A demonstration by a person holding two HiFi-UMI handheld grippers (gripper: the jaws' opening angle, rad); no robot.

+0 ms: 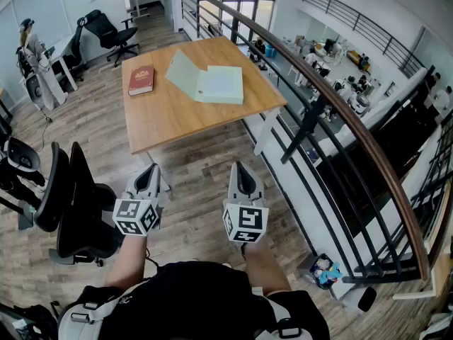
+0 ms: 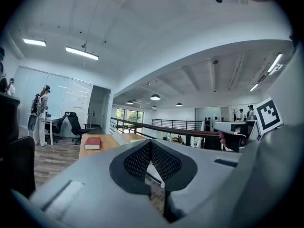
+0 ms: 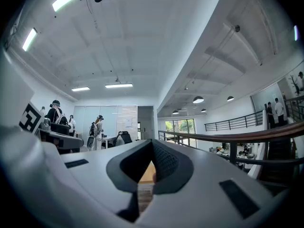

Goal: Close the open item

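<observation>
Left gripper (image 1: pixel 153 168) and right gripper (image 1: pixel 239 166), jaws pressed together empty, face the open green box (image 1: pixel 212 83) at twelve o'clock, whole only in head view.

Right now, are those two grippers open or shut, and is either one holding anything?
Left gripper: closed, holding nothing.
Right gripper: closed, holding nothing.

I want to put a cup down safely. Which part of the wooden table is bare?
The near half of the table is bare, from its front edge up to the red book and the open green folder. A narrow strip between those two is also free. The far half is crowded, mostly by the folder.
</observation>
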